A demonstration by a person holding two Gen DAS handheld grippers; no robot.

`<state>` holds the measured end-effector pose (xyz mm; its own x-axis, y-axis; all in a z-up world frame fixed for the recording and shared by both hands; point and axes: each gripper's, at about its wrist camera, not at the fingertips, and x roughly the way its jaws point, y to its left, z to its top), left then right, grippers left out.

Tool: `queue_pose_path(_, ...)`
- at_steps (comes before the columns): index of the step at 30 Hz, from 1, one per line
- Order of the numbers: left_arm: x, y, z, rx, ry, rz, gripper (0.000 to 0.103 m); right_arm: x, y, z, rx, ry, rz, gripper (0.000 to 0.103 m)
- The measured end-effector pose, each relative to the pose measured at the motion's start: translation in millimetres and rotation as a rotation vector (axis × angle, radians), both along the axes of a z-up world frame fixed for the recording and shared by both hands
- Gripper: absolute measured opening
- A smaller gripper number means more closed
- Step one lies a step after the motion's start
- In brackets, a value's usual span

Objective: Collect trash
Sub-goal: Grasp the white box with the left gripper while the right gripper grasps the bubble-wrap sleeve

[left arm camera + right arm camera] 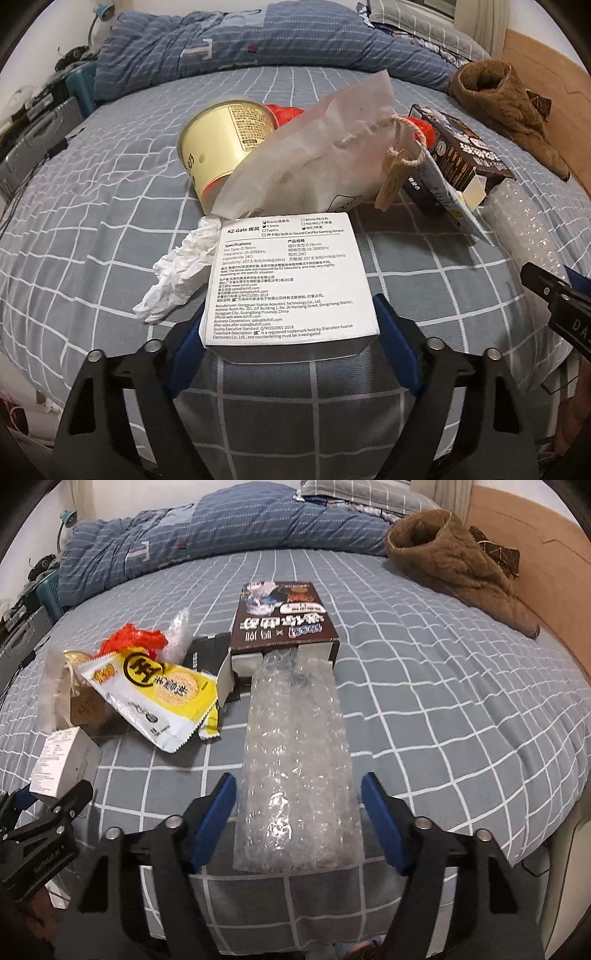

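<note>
Bed (110, 229) with grey checked sheet fills both views; the trash lies heaped on it at frame centre.

Bubble wrap strip (295, 760), the longest piece, runs from the open brown carton (284, 627) down the middle of the right wrist view. Your right gripper (299, 808) straddles its near end; gaps show on both sides, so the blue pads are not pressing yet. Not gripped.

White earphone box (291, 280) sits lower centre in the left wrist view. Your left gripper (291, 339) brackets its near edge, pads at or just beside the side walls; firm contact cannot be told. Treat as not yet clamped.

Beyond it: yellow tub (221, 147), translucent paper bag (314, 155), crumpled tissue (177, 277) at the box's left.

Step in hand: a two-handed pickup, I judge, closing on both pieces.

Next: squeeze fully, wrap gently as it will crush, then lift
</note>
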<state>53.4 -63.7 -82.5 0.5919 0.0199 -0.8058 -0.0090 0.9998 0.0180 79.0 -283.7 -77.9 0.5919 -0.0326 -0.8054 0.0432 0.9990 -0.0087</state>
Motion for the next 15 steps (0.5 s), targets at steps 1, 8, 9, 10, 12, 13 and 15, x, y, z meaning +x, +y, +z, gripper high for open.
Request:
queue_pose_path(1,0.1,-0.3,-0.7,0.008,0.0,0.001,0.072,-0.4,0.5,-1.3,-0.007,0.003,0.0,0.054)
queue_pose_path(8,-2.3,2.4,3.1,-0.019,-0.009,-0.015,0.07,-3.7,3.5,-0.1,-0.023,-0.003,0.005,0.03)
queue_pose_path(9,-2.8,3.1,4.3,-0.027,-0.01,-0.019,0.07,-3.7,3.4,0.3,-0.024,-0.005,0.004,0.028)
queue_pose_path(10,-3.7,4.0,6.6,-0.034,-0.011,-0.025,0.07,-4.5,3.3,1.4,-0.025,-0.006,0.003,0.028)
queue_pose_path(12,-6.1,4.1,11.6,-0.032,-0.016,-0.042,0.07,-4.8,2.3,3.5,-0.023,-0.007,0.001,0.027)
queue_pose_path(13,-7.7,4.5,14.5,-0.028,-0.021,-0.052,0.07,-5.9,2.0,5.0,-0.023,-0.009,0.0,0.027)
queue_pose_path(15,-12.3,6.6,22.5,-0.026,-0.031,-0.069,0.07,-8.0,2.0,8.0,-0.026,-0.016,-0.001,0.027)
